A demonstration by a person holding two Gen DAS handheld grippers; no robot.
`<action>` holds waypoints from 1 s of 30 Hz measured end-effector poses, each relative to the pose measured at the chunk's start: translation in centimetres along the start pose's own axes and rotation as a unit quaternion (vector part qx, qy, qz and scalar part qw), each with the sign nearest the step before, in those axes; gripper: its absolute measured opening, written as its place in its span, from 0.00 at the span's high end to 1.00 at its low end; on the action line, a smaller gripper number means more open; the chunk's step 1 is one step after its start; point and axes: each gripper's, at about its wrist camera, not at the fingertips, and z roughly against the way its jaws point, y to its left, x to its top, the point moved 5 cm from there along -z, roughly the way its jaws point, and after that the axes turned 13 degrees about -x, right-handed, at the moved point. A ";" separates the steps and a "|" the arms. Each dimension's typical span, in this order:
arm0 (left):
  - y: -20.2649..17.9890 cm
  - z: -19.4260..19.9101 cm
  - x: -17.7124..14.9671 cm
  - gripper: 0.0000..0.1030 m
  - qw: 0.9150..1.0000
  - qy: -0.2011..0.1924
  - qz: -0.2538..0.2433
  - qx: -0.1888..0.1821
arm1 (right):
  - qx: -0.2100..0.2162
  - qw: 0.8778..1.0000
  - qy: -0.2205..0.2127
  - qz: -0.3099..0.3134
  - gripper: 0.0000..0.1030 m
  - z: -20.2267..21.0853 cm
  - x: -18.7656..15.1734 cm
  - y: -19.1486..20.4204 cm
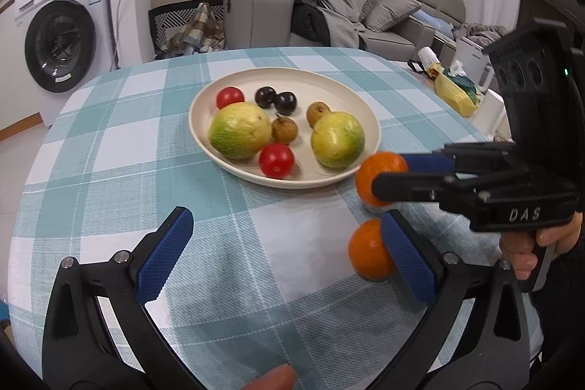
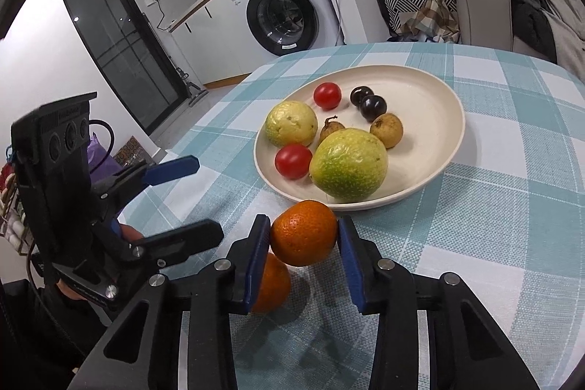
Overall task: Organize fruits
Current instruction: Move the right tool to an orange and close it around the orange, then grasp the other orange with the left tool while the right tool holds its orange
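Observation:
A cream plate (image 1: 329, 90) (image 2: 420, 90) on the checked tablecloth holds two yellow-green fruits, two red tomatoes, two dark plums and two small brown fruits. Just off the plate's near rim, my right gripper (image 2: 302, 225) (image 1: 388, 173) is shut on an orange (image 2: 303, 233) (image 1: 376, 170), a blue pad pressing on each side. I cannot tell whether this orange still touches the cloth. A second orange (image 1: 367, 254) (image 2: 274, 284) lies on the cloth beside it, against the outside of my left gripper's right finger. My left gripper (image 1: 289, 236) (image 2: 204, 196) is wide open with only cloth between its fingers.
A yellow bag (image 1: 455, 94) and small items sit off the table's right side. The rounded table edge curves past the plate, with a washing machine (image 2: 285, 21) and a sofa (image 1: 365, 6) beyond. A person's hand (image 1: 523, 251) grips the right gripper's handle.

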 end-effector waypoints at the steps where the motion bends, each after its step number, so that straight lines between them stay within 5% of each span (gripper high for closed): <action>1: -0.3 -0.2 -0.1 0.01 1.000 0.004 -0.004 -0.006 | -0.001 1.000 -0.003 -0.001 0.62 0.3 0.1 -0.1; 12: -2.6 -1.6 -1.1 0.04 0.998 0.039 -0.031 -0.041 | -0.011 0.999 -0.026 -0.018 0.62 1.9 0.9 -1.8; 22: -4.6 -2.8 -2.0 0.30 0.993 0.076 -0.054 -0.075 | -0.011 1.000 -0.020 -0.012 0.62 1.7 0.7 -1.8; 30: -5.4 -3.4 -2.3 0.64 0.990 0.087 -0.069 -0.081 | -0.011 1.000 -0.021 -0.014 0.62 1.7 0.7 -1.8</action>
